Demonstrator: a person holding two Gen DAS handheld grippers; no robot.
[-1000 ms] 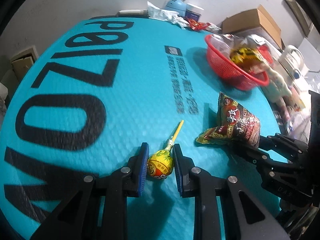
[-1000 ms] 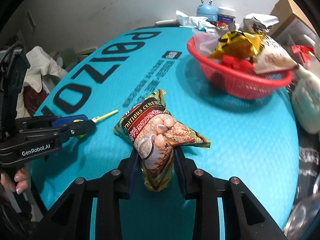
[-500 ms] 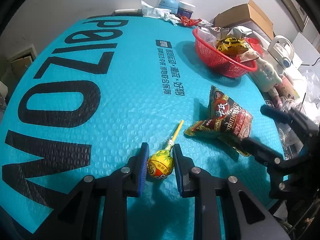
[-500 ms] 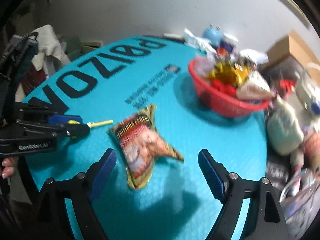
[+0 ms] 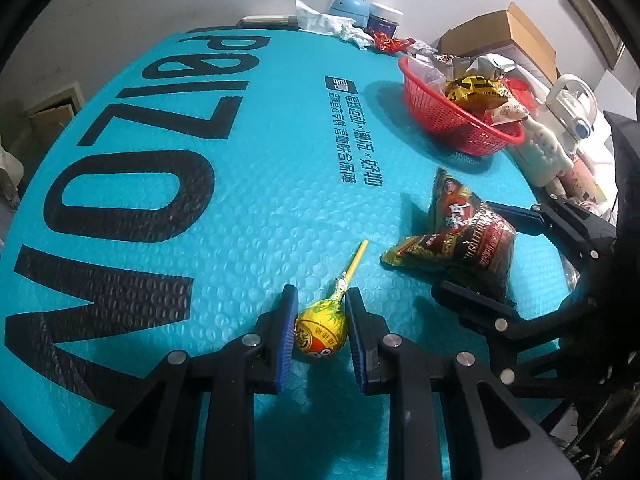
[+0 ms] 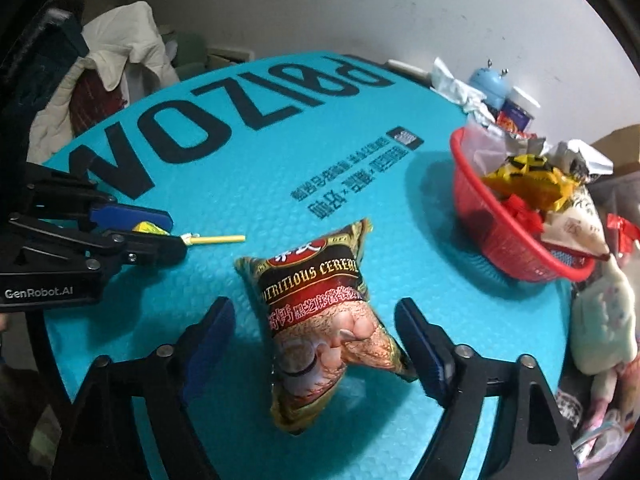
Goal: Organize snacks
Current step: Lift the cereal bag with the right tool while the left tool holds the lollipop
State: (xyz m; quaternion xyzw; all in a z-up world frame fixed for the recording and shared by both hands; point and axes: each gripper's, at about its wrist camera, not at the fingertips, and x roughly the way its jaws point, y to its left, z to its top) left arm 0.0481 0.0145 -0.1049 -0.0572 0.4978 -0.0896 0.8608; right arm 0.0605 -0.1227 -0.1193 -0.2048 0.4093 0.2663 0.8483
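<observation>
A yellow lollipop (image 5: 320, 334) lies low on the teal mat (image 5: 240, 208), and my left gripper (image 5: 321, 296) is shut on its wrapped head, its stick pointing away. In the right wrist view the same lollipop's stick (image 6: 216, 239) juts out of the left gripper (image 6: 160, 232). A dark cereal snack bag (image 6: 320, 312) lies on the mat between the jaws of my right gripper (image 6: 314, 308). Those jaws are closing, and a gap still shows between each pad and the bag. The same bag (image 5: 460, 232) sits right of the lollipop in the left wrist view.
A red mesh basket (image 6: 500, 240) with several snack packets stands at the back right of the mat. Beyond it are a cardboard box (image 5: 504, 36), crumpled paper and a blue jar (image 5: 348, 6). A plush toy (image 6: 604, 320) and clutter crowd the right edge.
The right gripper let go of the cereal bag and opened wide, and the bag now lies on the mat between its jaws. The left gripper kept its hold on the lollipop.
</observation>
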